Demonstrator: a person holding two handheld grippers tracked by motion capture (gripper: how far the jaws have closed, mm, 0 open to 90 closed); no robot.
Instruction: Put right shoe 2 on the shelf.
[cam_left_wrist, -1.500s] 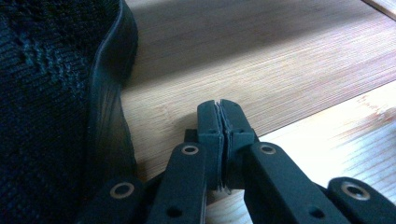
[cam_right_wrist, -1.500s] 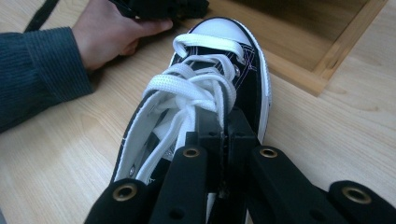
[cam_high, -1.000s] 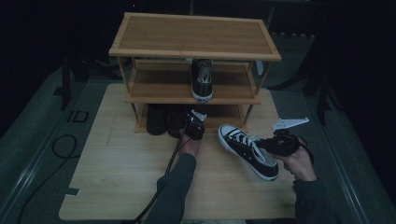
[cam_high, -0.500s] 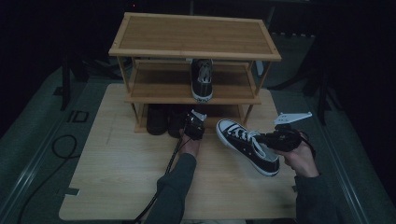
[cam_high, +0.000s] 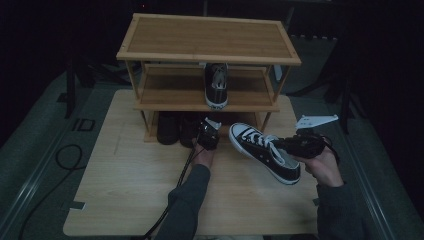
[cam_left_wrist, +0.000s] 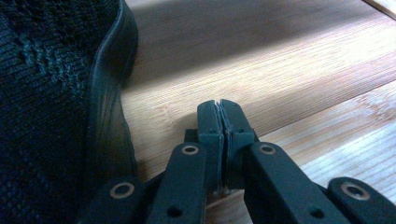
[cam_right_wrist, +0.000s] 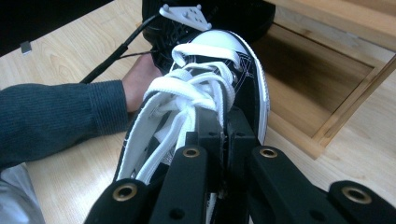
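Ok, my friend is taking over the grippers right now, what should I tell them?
Right gripper: shut on the side of the black-and-white sneaker, held above the table right of the shoe rack.
Left gripper: shut, empty, beside the dark shoes on the rack's bottom level.
Done: one sneaker sits on the middle shelf.
Left: probably set the held sneaker next to it.

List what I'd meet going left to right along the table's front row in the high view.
Black shoes under the rack → left gripper → black-and-white sneaker → right gripper, shut on the sneaker.
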